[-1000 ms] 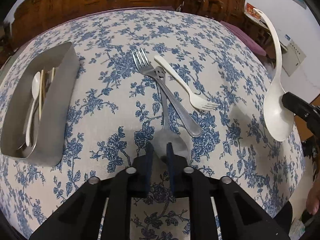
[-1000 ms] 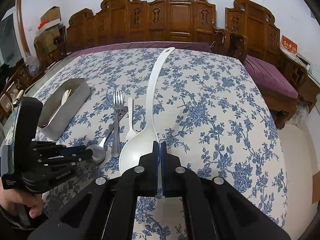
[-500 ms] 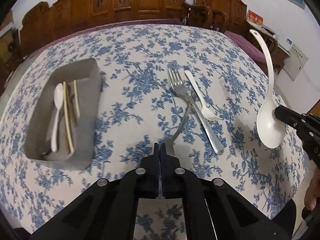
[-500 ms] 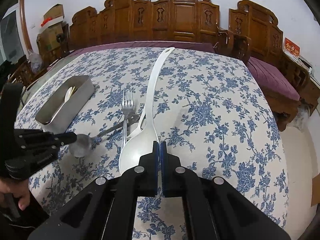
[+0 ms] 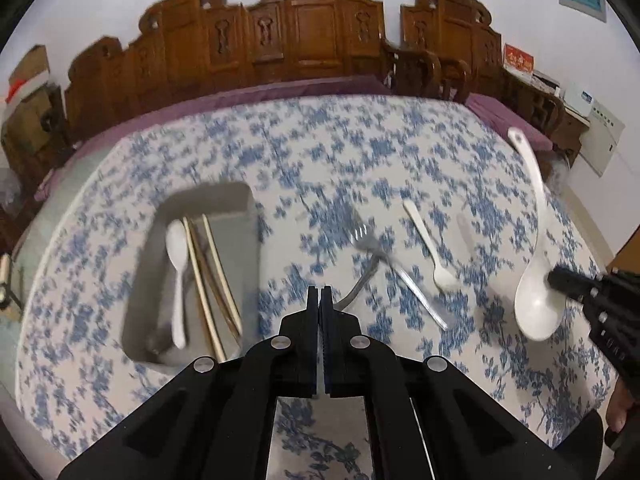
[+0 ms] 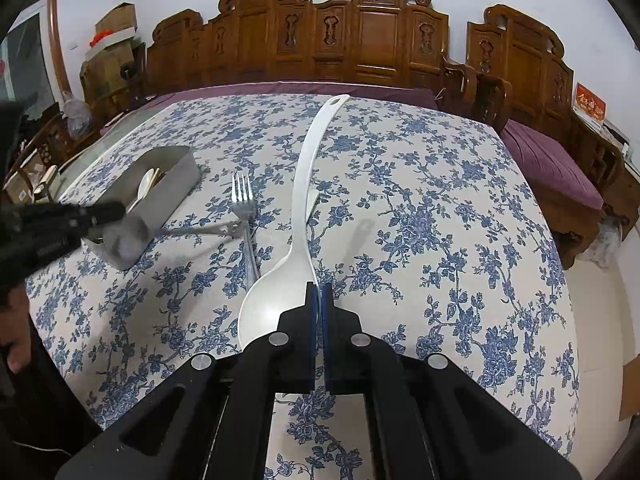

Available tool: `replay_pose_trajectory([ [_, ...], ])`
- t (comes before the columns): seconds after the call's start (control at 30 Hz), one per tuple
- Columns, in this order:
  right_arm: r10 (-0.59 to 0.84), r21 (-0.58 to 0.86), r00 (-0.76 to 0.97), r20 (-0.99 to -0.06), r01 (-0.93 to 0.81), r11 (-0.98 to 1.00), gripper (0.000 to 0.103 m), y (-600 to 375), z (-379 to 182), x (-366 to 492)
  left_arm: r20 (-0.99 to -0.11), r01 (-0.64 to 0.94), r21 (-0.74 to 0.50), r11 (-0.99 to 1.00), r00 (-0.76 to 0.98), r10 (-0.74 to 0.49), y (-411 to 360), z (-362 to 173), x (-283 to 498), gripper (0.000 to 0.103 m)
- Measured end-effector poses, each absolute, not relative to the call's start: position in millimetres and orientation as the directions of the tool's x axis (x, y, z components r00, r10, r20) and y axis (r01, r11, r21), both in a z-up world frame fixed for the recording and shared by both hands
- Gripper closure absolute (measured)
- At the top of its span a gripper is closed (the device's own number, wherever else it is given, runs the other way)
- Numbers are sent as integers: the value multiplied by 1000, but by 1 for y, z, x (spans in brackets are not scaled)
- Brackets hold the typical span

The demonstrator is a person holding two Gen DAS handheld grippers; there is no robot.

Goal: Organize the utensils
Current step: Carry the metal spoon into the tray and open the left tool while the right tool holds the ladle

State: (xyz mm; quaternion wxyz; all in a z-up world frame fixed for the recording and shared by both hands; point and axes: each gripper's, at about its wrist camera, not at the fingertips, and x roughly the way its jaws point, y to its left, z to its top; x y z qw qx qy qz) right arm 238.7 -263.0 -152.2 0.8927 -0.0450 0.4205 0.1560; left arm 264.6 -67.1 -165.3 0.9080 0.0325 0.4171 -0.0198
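My left gripper [image 5: 320, 296] is shut on the bowl of a metal spoon [image 5: 362, 280] and holds it above the table; the spoon also shows in the right wrist view [image 6: 128, 236], near the metal tray [image 6: 176, 184]. The tray [image 5: 240, 208] holds a white spoon [image 5: 177, 248] and chopsticks [image 5: 212, 272]. My right gripper [image 6: 319, 292] is shut on the bowl rim of a large white ladle [image 6: 304, 184], held in the air; the ladle also shows in the left wrist view [image 5: 536, 264]. A metal fork [image 5: 396, 272] and a white plastic fork [image 5: 430, 248] lie on the cloth.
The table has a blue floral cloth [image 6: 440, 220]. Carved wooden chairs [image 6: 360, 32] stand along the far side. A purple-cushioned bench [image 6: 552, 160] is at the right. The table's right edge drops to the floor [image 6: 600, 320].
My left gripper closed on the metal spoon, lifted it off the cloth and carried it left toward the tray. The right gripper held the ladle nearly still.
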Motion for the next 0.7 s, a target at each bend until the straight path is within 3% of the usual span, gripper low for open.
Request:
replay_pose_trajectory([
  [0.3,258,63,590,-765,-330,942,100,-257,-150,237,-709,43,51,998,705,5,-55,-130,266,103],
  [0.7,282,51,579,-765,-383,922,100,-219,-148,237,-699,-59,38,998,712,68,7,-127,265,103],
])
